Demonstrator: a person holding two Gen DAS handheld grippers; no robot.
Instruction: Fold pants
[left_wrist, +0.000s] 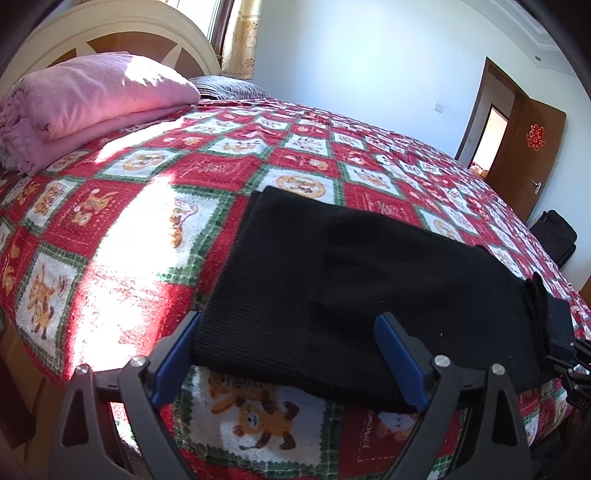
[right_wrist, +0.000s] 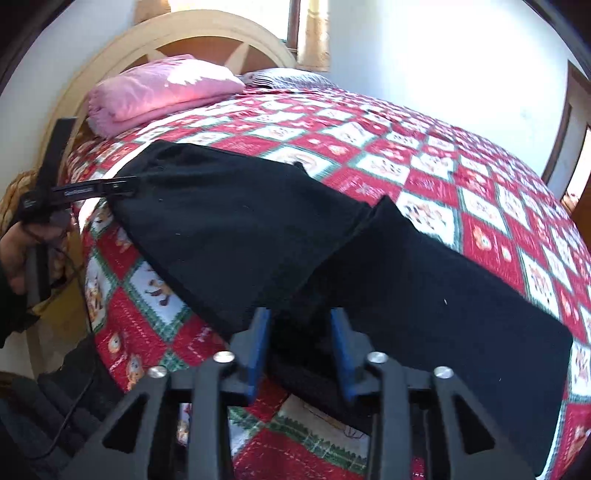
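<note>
Black pants (left_wrist: 332, 280) lie flat across the bed (left_wrist: 155, 206) for folding; the left tool (left_wrist: 288, 354) gapes over the near hem, while the right tool (right_wrist: 301, 347) pinches bunched cloth.

Bright daylight from the window (left_wrist: 218, 22) overexposes a patch of the bedspread (left_wrist: 122, 236); fisheye distortion curves edges; right view slightly blurred.

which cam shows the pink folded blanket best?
Left wrist: the pink folded blanket sits large at upper left, folds and gathered edge clear. Right wrist shows it smaller, farther off, partly washed out by sunlight.
</note>
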